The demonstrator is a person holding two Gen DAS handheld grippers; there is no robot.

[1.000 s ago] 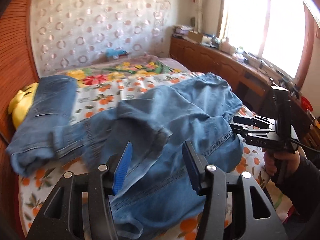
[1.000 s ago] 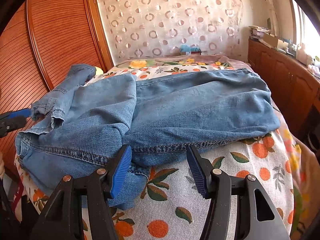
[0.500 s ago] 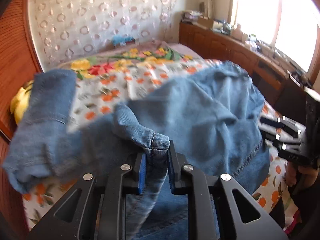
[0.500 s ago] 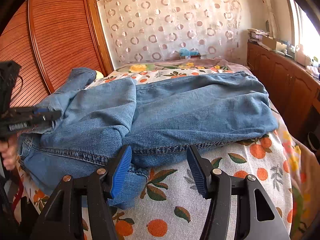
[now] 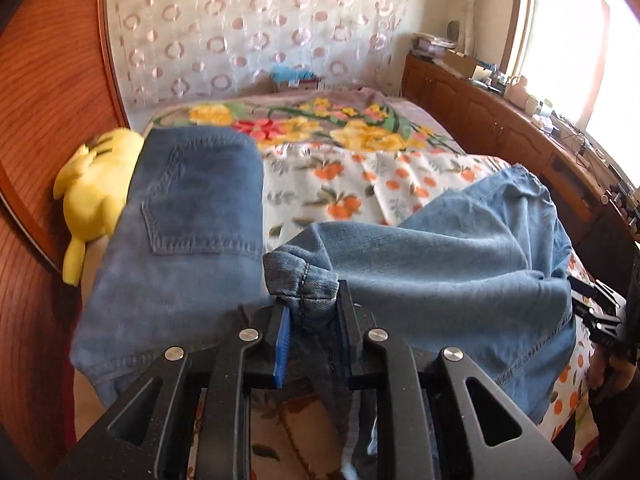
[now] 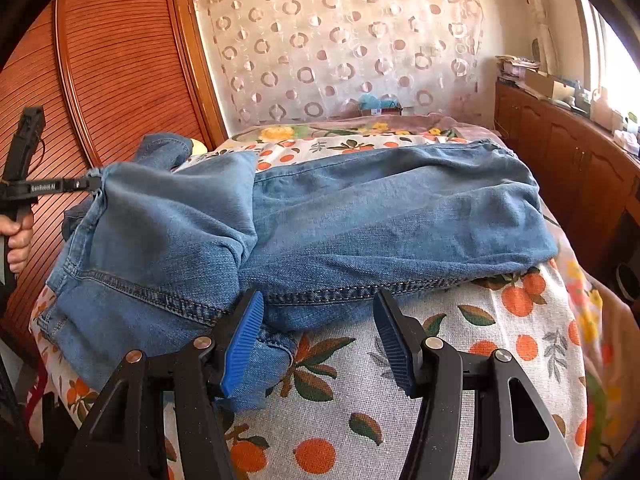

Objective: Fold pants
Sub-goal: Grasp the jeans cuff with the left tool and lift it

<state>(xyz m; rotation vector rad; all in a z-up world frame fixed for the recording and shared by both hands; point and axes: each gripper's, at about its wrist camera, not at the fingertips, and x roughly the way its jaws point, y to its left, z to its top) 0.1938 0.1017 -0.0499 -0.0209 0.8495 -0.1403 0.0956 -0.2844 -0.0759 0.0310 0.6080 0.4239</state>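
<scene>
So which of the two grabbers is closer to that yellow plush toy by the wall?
Left. The left gripper pinches a jeans cuff beside the yellow plush toy; the right gripper hovers open across the bed.

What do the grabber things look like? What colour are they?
Both are black plastic frames with silver bolts and ribbed blue pads. The left gripper has white lettering along its side and a pistol-style handle, seen from the right wrist view. The right gripper looks alike, and a dark sleeve shows behind it.
</scene>
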